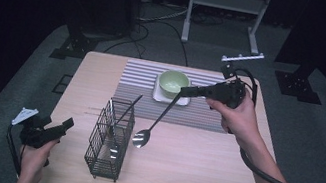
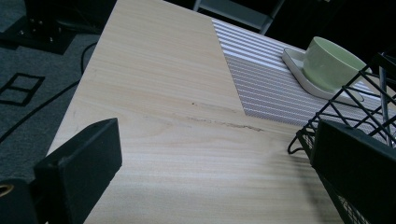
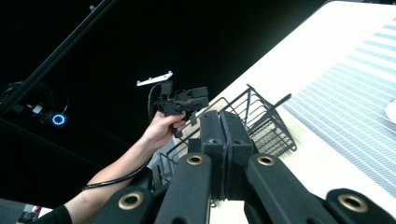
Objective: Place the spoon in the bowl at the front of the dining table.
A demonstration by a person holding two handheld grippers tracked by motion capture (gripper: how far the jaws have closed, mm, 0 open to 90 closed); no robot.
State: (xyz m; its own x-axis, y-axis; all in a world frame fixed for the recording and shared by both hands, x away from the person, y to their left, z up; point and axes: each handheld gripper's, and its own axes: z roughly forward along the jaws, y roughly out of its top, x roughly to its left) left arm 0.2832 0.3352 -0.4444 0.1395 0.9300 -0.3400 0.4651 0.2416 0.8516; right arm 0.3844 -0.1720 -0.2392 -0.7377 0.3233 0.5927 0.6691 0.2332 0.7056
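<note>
Over on the left, your left gripper (image 1: 62, 126) sits near the table's (image 1: 196, 178) front-left corner with its jaws spread wide and nothing between them, just beside the black wire basket (image 1: 111, 139). That basket stands upright with a couple of utensils (image 1: 126, 111) poking out. Past it, the spoon (image 1: 157, 121) hangs tilted, bowl end low over the wood near the basket, handle pinched in your right gripper (image 1: 185, 91), jaws pressed tight. Behind that, a green bowl (image 1: 173, 83) rests on a white plate (image 1: 162, 96) on the striped mat (image 1: 138, 79).
</note>
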